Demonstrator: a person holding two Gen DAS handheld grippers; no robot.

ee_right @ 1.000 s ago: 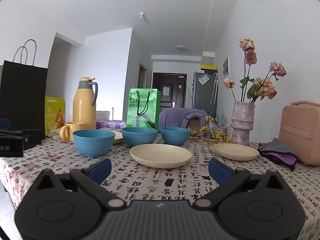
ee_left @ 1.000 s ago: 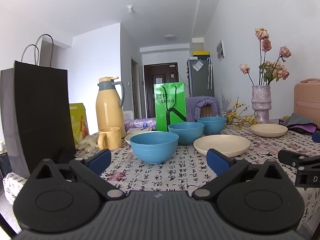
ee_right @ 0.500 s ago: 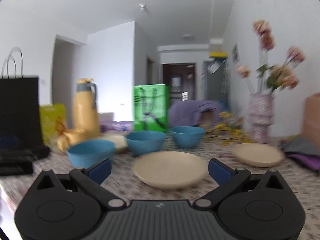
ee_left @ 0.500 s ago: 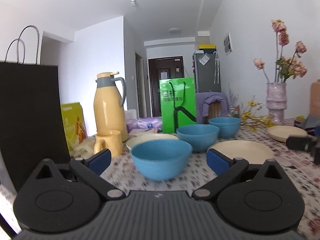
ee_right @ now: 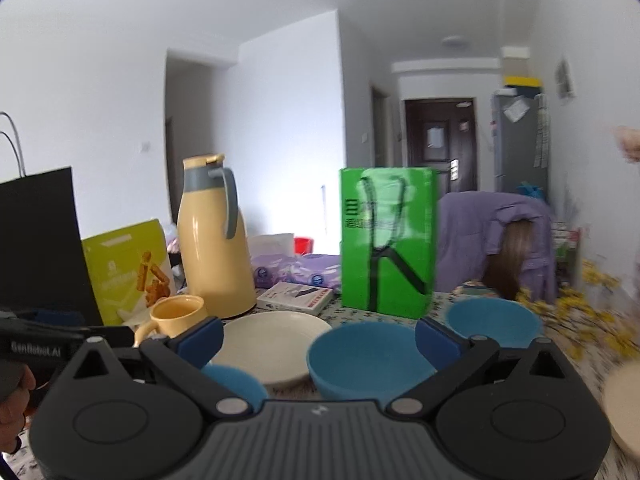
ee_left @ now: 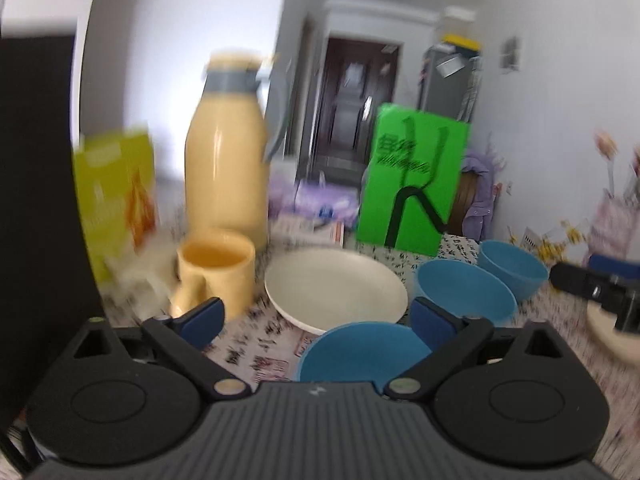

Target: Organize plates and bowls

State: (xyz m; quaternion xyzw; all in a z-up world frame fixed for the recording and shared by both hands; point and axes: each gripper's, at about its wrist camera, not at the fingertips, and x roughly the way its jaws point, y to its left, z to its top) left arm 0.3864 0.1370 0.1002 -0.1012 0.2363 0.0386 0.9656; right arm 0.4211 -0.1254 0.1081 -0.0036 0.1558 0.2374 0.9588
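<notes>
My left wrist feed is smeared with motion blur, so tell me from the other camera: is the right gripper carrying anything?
Observer: No. The right gripper is open and its pads press on nothing. The middle blue bowl lies just ahead of it.
Operator: What is the flat smudge between the yellow flask and the green bag?
Observer: A white book with a red strip, lying flat behind the cream plate.
Operator: Anything further back there?
Observer: A small red container stands beyond the purple packs.
</notes>
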